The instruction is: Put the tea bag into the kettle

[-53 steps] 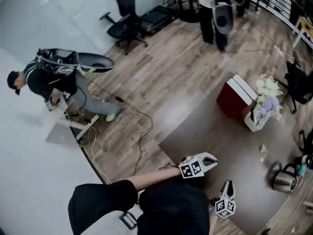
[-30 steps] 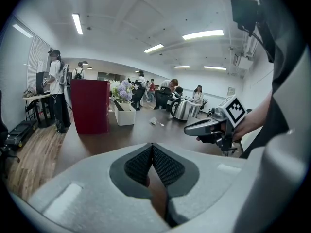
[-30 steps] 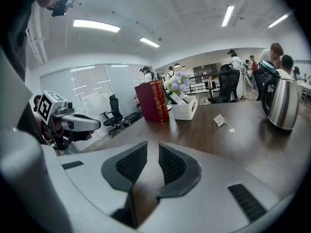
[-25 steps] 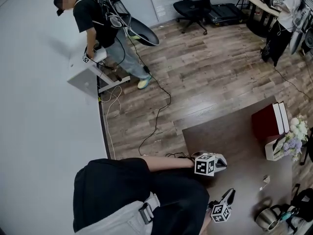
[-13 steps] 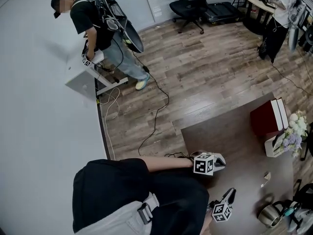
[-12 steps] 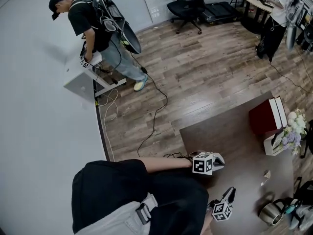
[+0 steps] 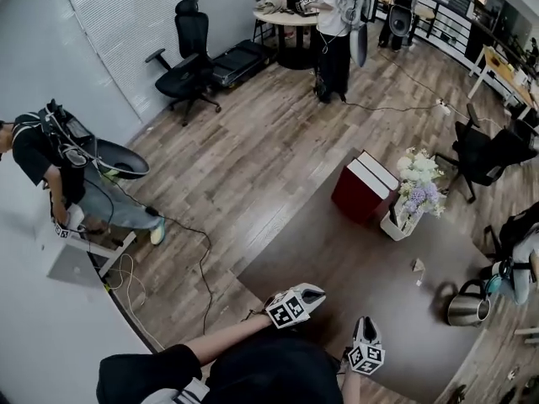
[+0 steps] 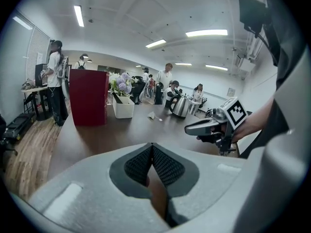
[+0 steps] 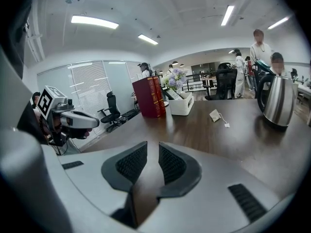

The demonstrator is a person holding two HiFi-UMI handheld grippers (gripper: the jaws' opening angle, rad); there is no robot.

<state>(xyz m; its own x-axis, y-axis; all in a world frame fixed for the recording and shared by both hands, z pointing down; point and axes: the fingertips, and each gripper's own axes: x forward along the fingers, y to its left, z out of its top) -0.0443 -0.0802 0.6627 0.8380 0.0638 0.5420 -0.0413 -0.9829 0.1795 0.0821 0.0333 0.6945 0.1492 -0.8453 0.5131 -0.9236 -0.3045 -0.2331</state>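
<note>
Right gripper view shows my right claw (image 9: 148,161) partly open and empty; my left claw (image 8: 152,164) is pinched shut on nothing. A small white paper tea bag (image 9: 215,115) lies on the dark brown table (image 9: 218,144) near the steel kettle (image 9: 278,101), apart from it. I should pinch its pouch squarely. No writing is legible.

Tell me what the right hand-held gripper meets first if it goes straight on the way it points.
Probably the bare table: the right hand-held gripper, jaws apart and empty, tilts down toward it, short of the red books. The tea bag and kettle lie right of that line.
</note>
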